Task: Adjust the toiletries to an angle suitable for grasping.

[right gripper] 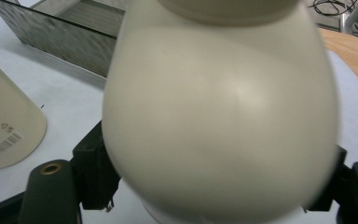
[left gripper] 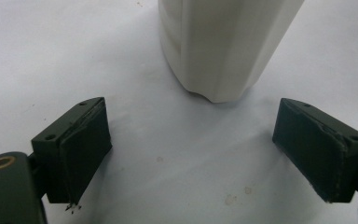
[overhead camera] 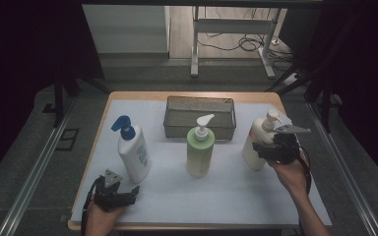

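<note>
A white mat covers a wooden table. Three pump bottles stand in a row: a white bottle with a blue pump at left, a green bottle in the middle, and a cream bottle at right. A metal mesh basket sits beyond the green bottle, toward the far edge.

From above, the right gripper is pressed against the cream bottle's right side, and the bottle stands upright on the mat. The right gripper view adds the detail: the cream bottle sits between the black jaws, which clasp it on both sides, with the basket behind at left.

The left gripper rests near the table's front-left corner. The left gripper view shows its jaws spread wide and empty, just short of the base of the white bottle.
</note>
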Demonstrator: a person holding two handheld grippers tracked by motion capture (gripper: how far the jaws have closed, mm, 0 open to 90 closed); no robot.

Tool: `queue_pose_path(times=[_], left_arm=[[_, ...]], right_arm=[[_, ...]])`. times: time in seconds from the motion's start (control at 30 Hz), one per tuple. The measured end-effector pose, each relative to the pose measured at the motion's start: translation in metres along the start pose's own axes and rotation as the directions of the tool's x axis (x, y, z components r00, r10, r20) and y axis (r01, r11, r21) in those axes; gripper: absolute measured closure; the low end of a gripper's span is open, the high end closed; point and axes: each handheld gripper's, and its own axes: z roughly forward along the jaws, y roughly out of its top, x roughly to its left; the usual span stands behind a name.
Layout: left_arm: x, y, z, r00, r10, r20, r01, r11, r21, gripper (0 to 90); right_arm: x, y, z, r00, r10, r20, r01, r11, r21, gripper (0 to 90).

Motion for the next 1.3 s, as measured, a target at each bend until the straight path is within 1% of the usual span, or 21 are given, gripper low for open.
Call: queue_pose_path(times=[0.03, 0.17, 0.23, 0.33, 0.43, 0.63, 0.67, 0.73, 0.77, 0.83, 0.9, 0.93, 1.03, 1.23, 1.27, 1.3], left_arm=[[0.000, 0.000, 0.000, 1.0000, 0.000, 0.000, 0.000, 1.0000, 0.000, 10.7], [0.000, 0.000, 0.000, 1.0000, 0.000, 0.000, 0.000, 1.0000, 0.000, 10.7], [0.000, 0.000, 0.000, 1.0000, 0.000, 0.000, 0.000, 1.0000, 0.000, 10.7], [0.000, 0.000, 0.000, 1.0000, 0.000, 0.000, 0.000, 1.0000, 0.000, 10.7], [0.000, 0.000, 0.000, 1.0000, 0.000, 0.000, 0.000, 1.0000, 0.000, 10.7], [0.000, 0.000, 0.000, 1.0000, -0.001, 0.000, 0.001, 1.0000, 0.000, 10.7], [0.000, 0.000, 0.000, 1.0000, -0.001, 0.001, 0.001, 1.0000, 0.001, 10.7], [0.000, 0.000, 0.000, 1.0000, -0.001, 0.001, 0.001, 1.0000, 0.001, 10.7], [0.000, 0.000, 0.000, 1.0000, -0.001, 0.001, 0.001, 1.0000, 0.001, 10.7], [0.000, 0.000, 0.000, 1.0000, -0.001, 0.001, 0.001, 1.0000, 0.001, 10.7], [0.000, 0.000, 0.000, 1.0000, -0.001, 0.000, 0.001, 1.0000, 0.001, 10.7], [0.000, 0.000, 0.000, 1.0000, -0.001, 0.000, 0.001, 1.0000, 0.001, 10.7], [0.000, 0.000, 0.000, 1.0000, -0.001, 0.000, 0.001, 1.0000, 0.001, 10.7], [0.000, 0.000, 0.000, 1.0000, -0.004, 0.001, 0.004, 1.0000, -0.002, 10.7], [0.000, 0.000, 0.000, 1.0000, -0.004, 0.000, 0.004, 1.0000, -0.002, 10.7], [0.000, 0.000, 0.000, 1.0000, -0.004, 0.000, 0.004, 1.0000, -0.002, 10.7]], right_arm=[[0.000, 0.000, 0.000, 1.0000, 0.000, 0.000, 0.000, 1.000, 0.000, 24.9], [0.003, 0.002, 0.003, 1.0000, 0.002, 0.002, -0.002, 1.000, -0.003, 29.6], [0.002, 0.004, 0.003, 0.9999, 0.003, 0.013, -0.003, 1.000, 0.002, 34.5], [0.001, 0.004, 0.003, 0.9999, 0.014, 0.006, -0.014, 1.000, 0.005, 35.0], [0.002, 0.005, 0.003, 0.9999, 0.012, 0.005, -0.012, 1.000, 0.010, 35.9], [0.002, 0.005, 0.001, 0.9997, 0.022, -0.006, -0.022, 1.000, 0.014, 36.5], [0.002, 0.005, -0.001, 0.9998, 0.017, -0.012, -0.017, 1.000, 0.014, 36.6], [0.003, 0.005, -0.002, 0.9998, 0.015, -0.013, -0.015, 1.000, 0.013, 36.6], [0.006, 0.008, -0.006, 0.9999, 0.004, -0.014, -0.004, 1.000, 0.013, 36.7], [0.007, 0.008, -0.008, 0.9999, -0.003, -0.014, 0.003, 1.000, 0.011, 36.7], [0.011, 0.013, -0.017, 0.9996, -0.024, -0.017, 0.024, 1.000, 0.004, 36.7], [0.011, 0.013, -0.017, 0.9996, -0.024, -0.017, 0.024, 1.000, 0.004, 36.7], [0.013, 0.018, -0.025, 0.9988, -0.039, -0.030, 0.039, 0.999, 0.003, 36.7], [0.013, 0.025, -0.031, 0.9982, -0.038, -0.046, 0.039, 0.999, 0.003, 36.7], [0.012, 0.028, -0.034, 0.9976, -0.035, -0.060, 0.036, 0.999, 0.004, 36.7], [0.012, 0.028, -0.034, 0.9976, -0.035, -0.060, 0.036, 0.999, 0.004, 36.7]])
